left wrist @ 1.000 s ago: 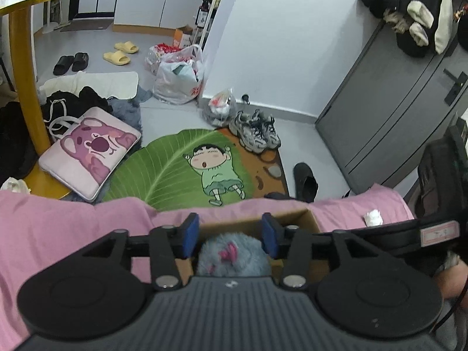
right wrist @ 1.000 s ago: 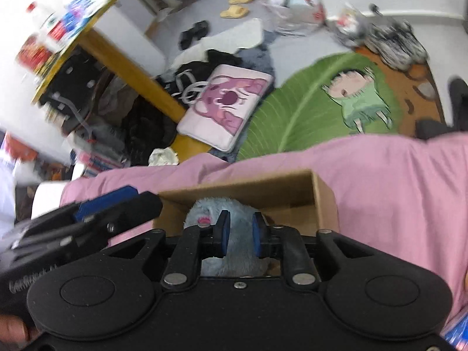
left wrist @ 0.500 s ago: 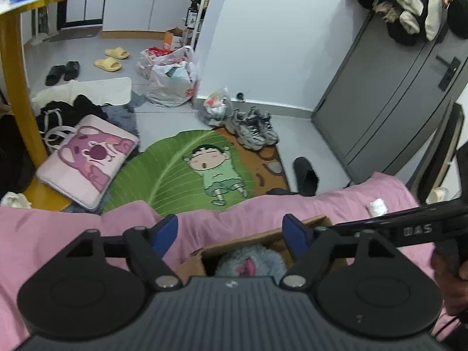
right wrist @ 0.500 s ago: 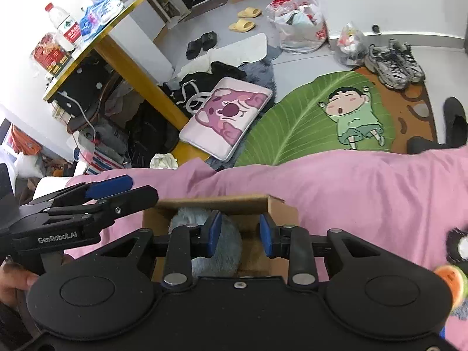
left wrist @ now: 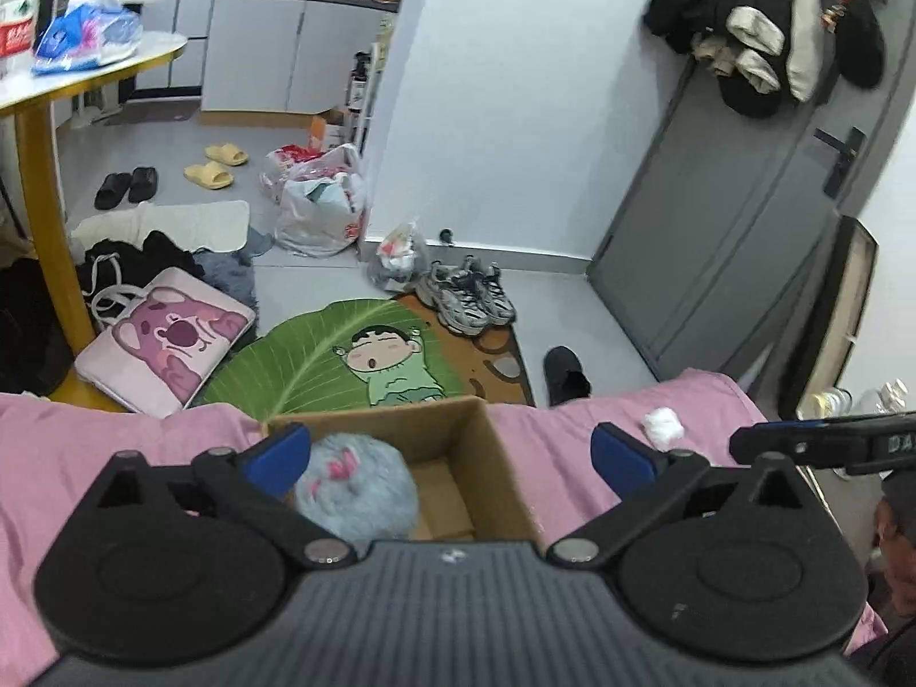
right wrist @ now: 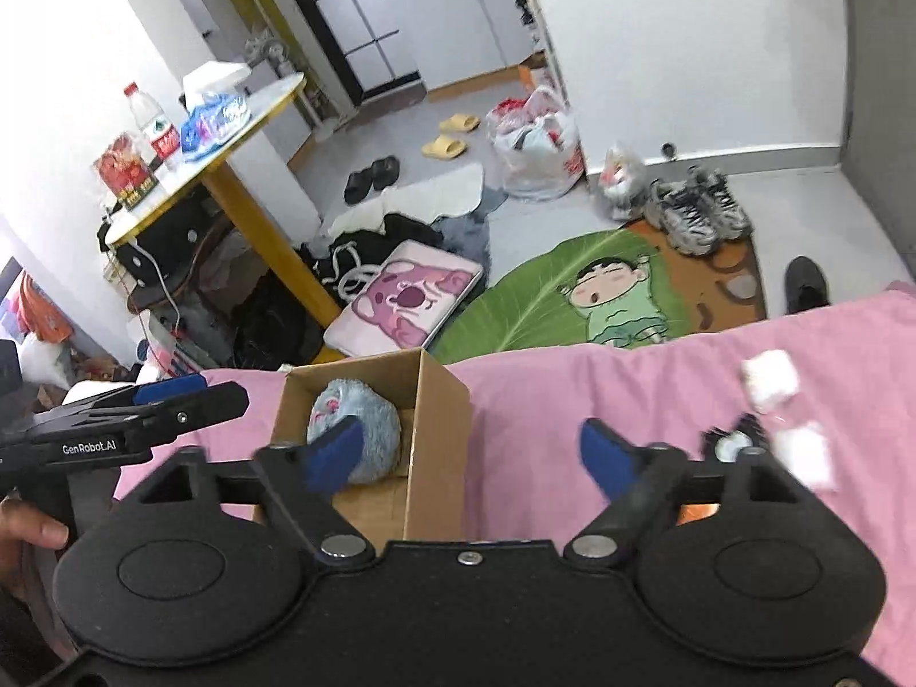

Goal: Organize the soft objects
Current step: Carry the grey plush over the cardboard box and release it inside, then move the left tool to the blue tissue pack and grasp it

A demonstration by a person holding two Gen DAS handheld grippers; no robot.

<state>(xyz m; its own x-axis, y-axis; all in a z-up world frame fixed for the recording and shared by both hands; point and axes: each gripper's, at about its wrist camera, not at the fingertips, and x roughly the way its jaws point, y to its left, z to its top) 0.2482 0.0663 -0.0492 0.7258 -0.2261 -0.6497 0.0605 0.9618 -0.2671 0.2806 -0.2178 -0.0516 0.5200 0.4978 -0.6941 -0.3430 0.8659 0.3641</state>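
Observation:
A fluffy grey-blue plush toy (left wrist: 358, 486) (right wrist: 355, 435) with pink marks lies inside an open cardboard box (left wrist: 492, 458) (right wrist: 438, 423) on the pink bedspread (left wrist: 114, 441) (right wrist: 630, 389). My left gripper (left wrist: 452, 455) hangs above the box, its jaws opening wide with nothing pressed between the blue pads. My right gripper (right wrist: 472, 455) is over the box's right wall, jaws likewise opening and empty. White soft lumps (right wrist: 770, 380) and a small dark-and-white item (right wrist: 733, 441) lie on the bedspread to the right. A white lump (left wrist: 663, 429) shows in the left wrist view too.
Beyond the bed's edge the floor holds a green leaf rug (left wrist: 320, 360), a pink cushion (left wrist: 166, 338), grey sneakers (left wrist: 466, 292), plastic bags (left wrist: 320, 206) and slippers (left wrist: 217, 166). A yellow-legged table (right wrist: 229, 131) stands at the left, a grey door (left wrist: 744, 217) at the right.
Both grippers opened wide, let go of the plush toy in the box, and drew back and upward. The right gripper shifted rightward, bringing the white lumps into view.

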